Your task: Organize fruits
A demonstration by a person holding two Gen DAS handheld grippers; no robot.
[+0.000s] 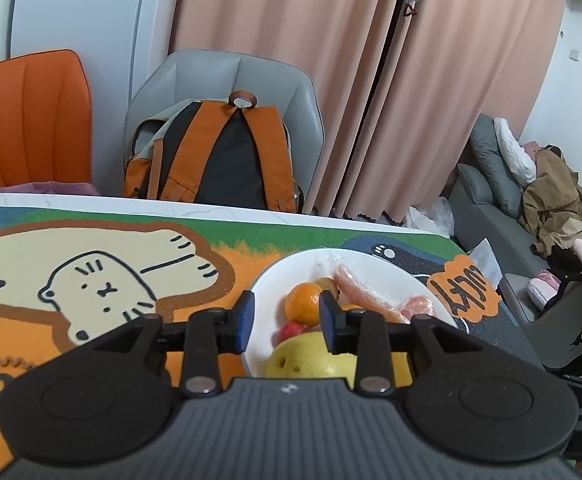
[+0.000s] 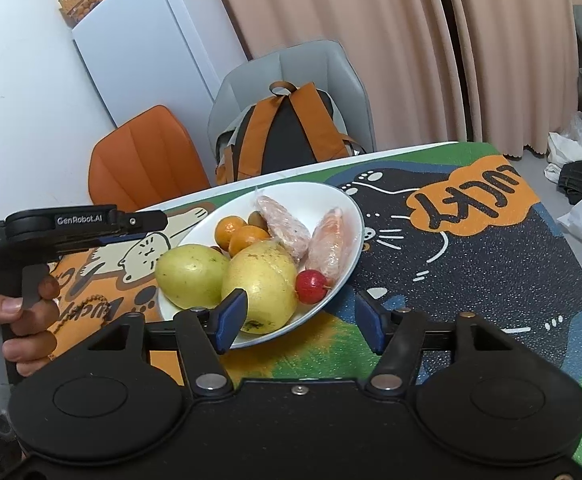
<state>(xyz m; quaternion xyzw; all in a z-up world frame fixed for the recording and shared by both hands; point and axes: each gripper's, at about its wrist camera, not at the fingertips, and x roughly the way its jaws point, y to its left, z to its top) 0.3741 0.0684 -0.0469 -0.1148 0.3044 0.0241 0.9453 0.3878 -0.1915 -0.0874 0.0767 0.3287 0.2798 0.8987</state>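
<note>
Apparently you are near the end of the sorting, since every fruit you can see already lies in the round white ceramic plate (image 2: 351, 216), which sits on the cartoon-printed table mat (image 2: 491, 264) toward the far edge of the table, in front of the grey chair with the orange-and-black backpack (image 2: 287, 128). Inside it you have two large yellow-green pears (image 2: 265, 280) at the near rim, two small orange tangerines (image 2: 241, 234) behind them, a little brown fruit further back, two pink pieces wrapped in clear film (image 2: 331, 242) on the right side, and one small red fruit with a stem (image 2: 310, 286) touching the near-right rim. Your left gripper (image 1: 287, 318) hangs over the plate with its jaws parted and nothing between the blue pads (image 1: 245, 316). Your right gripper (image 2: 299, 316) is also released and empty, hovering at the plate's near rim. No loose fruit shows on the mat, so little seems left beyond tidying, though parts of the table are out of view.
</note>
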